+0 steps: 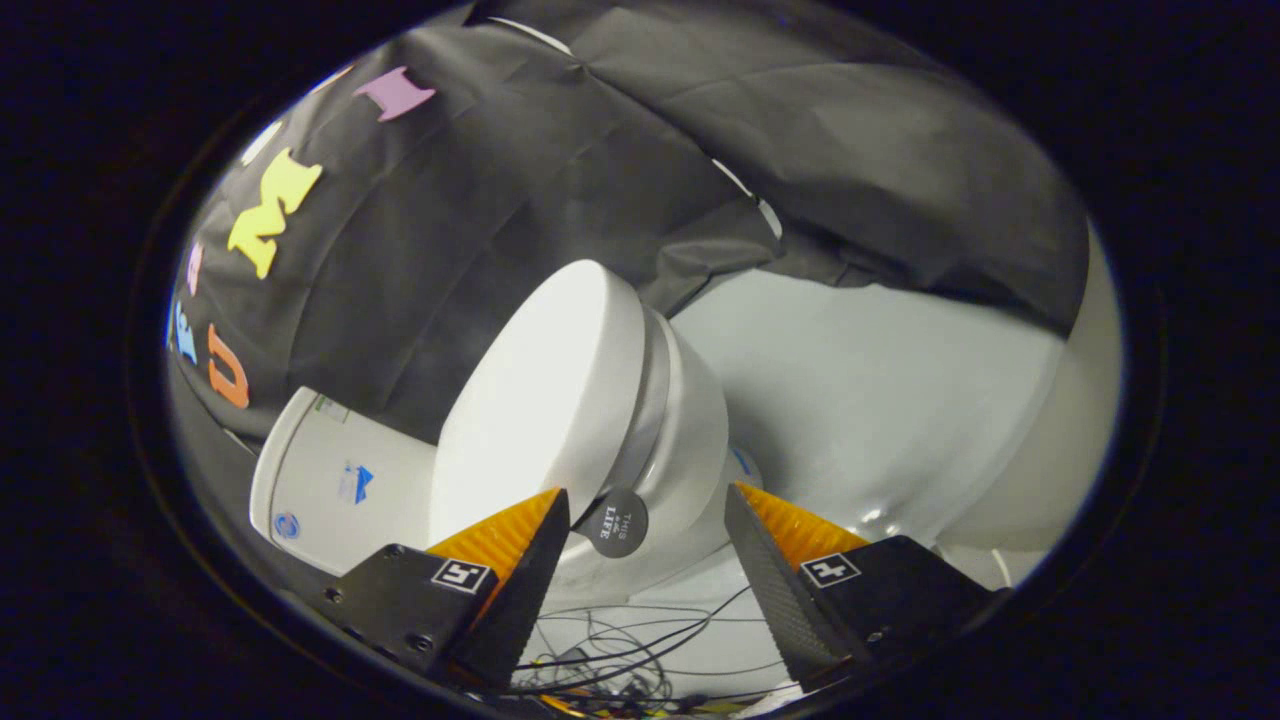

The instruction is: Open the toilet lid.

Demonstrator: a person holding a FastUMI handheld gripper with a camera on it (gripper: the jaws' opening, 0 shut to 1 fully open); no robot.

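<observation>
Toilet lid point(535, 400) lay closed on the toilet bowl point(690, 440), just ahead of the jaws and slightly left of the gap between them. The whole view was rolled, so the white toilet appeared tipped, with its tank point(335, 485) to the near left of the lid. A round dark tab point(615, 521) hung from the front edge of the lid, close beside the left finger's tip and between the two fingers. The gripper point(648, 515) stood released, its jaws spread wide with nothing pressed between them; neither finger could be confirmed as touching the lid or the tab. Beyond the toilet, black cloth point(620, 150) covered the booth wall, and a white panel point(880, 400) ran to the right. On the floor below the bowl, near the fingers, lay a tangle of thin dark cables point(620, 655).
</observation>
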